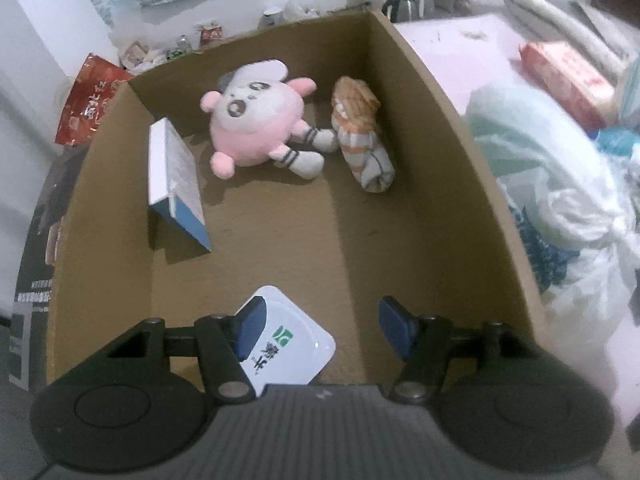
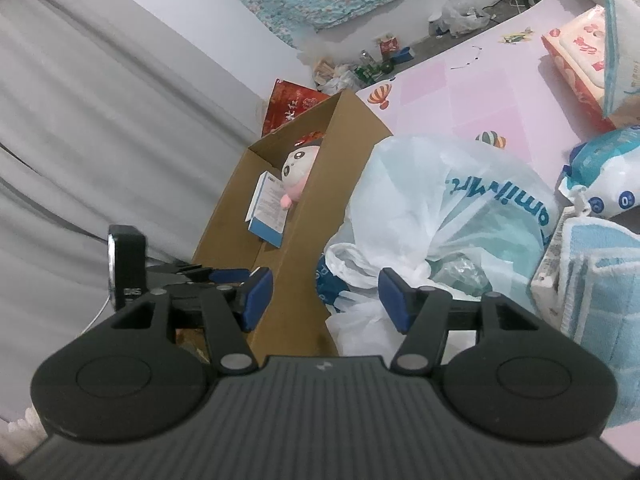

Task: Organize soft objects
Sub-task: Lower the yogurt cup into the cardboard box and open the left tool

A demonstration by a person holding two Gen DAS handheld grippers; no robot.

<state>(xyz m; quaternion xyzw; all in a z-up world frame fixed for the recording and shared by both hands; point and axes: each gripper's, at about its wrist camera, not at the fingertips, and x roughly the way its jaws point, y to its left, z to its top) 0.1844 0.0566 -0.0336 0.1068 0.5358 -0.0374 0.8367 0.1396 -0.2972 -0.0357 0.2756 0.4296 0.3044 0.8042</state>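
An open cardboard box holds a pink and white plush toy, a rolled striped cloth bundle and a blue and white carton leaning on the left wall. My left gripper hangs open over the box's near end. A white packet with a green logo lies on the box floor under its left finger, and the right pad is clear of it. My right gripper is open beside the box, with nothing gripped. The plush toy shows over the rim.
A big white plastic bag bulges against the box's right wall on the pink sheet. A red tissue pack, a blue and white soft pack and a light blue bundle lie at the right. A grey curtain hangs left.
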